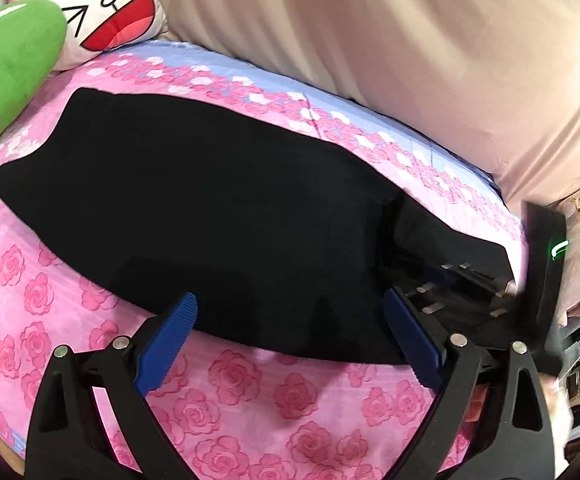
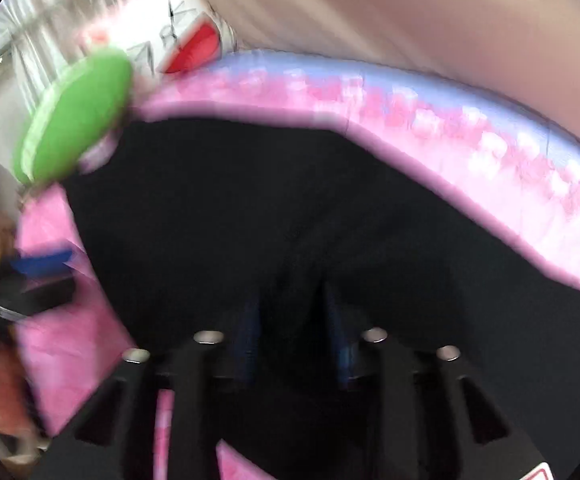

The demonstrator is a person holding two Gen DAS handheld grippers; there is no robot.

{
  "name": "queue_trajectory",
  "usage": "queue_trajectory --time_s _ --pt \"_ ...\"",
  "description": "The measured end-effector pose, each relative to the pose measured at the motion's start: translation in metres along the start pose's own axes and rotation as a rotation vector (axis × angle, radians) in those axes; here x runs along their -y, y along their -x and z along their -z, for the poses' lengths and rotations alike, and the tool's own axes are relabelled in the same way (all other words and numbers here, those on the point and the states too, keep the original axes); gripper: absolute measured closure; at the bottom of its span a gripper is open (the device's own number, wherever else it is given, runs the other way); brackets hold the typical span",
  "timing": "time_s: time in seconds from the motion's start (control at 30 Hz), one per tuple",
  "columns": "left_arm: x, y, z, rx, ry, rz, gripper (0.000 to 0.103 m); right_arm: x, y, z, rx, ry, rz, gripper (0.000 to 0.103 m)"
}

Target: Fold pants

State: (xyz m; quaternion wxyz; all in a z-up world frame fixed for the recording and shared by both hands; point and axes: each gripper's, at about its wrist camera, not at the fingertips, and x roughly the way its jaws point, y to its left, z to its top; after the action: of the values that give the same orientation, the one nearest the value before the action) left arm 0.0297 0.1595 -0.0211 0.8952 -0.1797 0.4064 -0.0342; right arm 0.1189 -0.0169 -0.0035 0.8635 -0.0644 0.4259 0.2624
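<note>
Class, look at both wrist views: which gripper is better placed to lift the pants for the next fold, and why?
Probably the right gripper: its fingers look closed on the near edge of the black pants, though blur hides detail. The left gripper is wide open, holding nothing.

We find no readable words, brands or numbers in either view, only a drawn cartoon face, arrow-like eyes and red open mouth, on the white pillow (image 1: 109, 4) far ahead and left of the left gripper (image 1: 290, 320)
</note>
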Motion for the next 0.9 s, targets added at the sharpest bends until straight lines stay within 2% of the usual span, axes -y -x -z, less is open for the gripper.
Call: queue_trajectory --time_s 0.03,0.07,0.13,0.2,0.3,0.37,0.47,0.5,0.53,0.6,0.67,0.73,0.77,0.8,0.83,0.9 --pt "-0.002 0.001 0.001 0.001 0.0 -0.005 0.011 -0.004 0.008 0.002 0.02 0.012 -0.002 0.054" --pt "-0.006 0.004 0.003 0.004 -0.004 -0.013 0.011 -0.004 0.021 0.004 0.01 0.004 -0.017 0.051" --pt "-0.011 0.005 0.005 0.007 -0.002 -0.026 0.011 0.011 0.061 0.012 0.071 -0.054 -0.035 0.049" --pt "-0.013 0.004 0.005 0.006 0.004 -0.026 0.011 0.048 0.11 0.029 0.13 -0.164 0.005 0.034" --pt "-0.007 0.0 0.004 0.003 0.004 -0.019 0.011 0.12 0.148 0.068 0.136 -0.399 0.116 0.03" --pt "0.002 -0.004 0.003 0.003 0.005 -0.007 0.01 0.165 0.149 0.099 0.104 -0.578 0.147 0.029" --pt "0.011 -0.011 0.002 -0.008 0.031 0.002 0.01 0.19 0.134 0.123 0.067 -0.673 0.099 0.029" --pt "0.009 -0.01 0.002 -0.002 0.055 0.006 0.01 0.193 0.126 0.128 0.06 -0.692 0.071 0.027" --pt "0.006 -0.009 0.001 0.007 0.074 0.004 0.01 0.188 0.126 0.128 0.088 -0.674 0.083 0.027" --pt "-0.018 0.002 -0.004 0.067 0.167 -0.024 0.01 0.173 0.116 0.123 0.079 -0.641 0.001 0.027" --pt "-0.053 0.013 -0.012 0.11 0.269 -0.051 0.008 0.161 0.11 0.118 0.076 -0.621 0.037 0.027" --pt "-0.088 0.019 -0.019 0.127 0.35 -0.119 0.008 0.152 0.105 0.114 0.075 -0.563 0.104 0.034" --pt "-0.11 0.022 -0.024 0.145 0.396 -0.174 0.008 0.153 0.105 0.114 0.079 -0.57 0.115 0.061" --pt "-0.125 0.022 -0.027 0.155 0.423 -0.211 0.008 0.157 0.107 0.116 0.083 -0.592 0.101 0.073" --pt "-0.145 0.018 -0.031 0.147 0.461 -0.273 0.008 0.163 0.112 0.12 0.108 -0.641 0.051 0.076" --pt "-0.166 0.011 -0.034 0.13 0.505 -0.286 0.008 0.169 0.125 0.122 0.142 -0.672 0.037 0.08"
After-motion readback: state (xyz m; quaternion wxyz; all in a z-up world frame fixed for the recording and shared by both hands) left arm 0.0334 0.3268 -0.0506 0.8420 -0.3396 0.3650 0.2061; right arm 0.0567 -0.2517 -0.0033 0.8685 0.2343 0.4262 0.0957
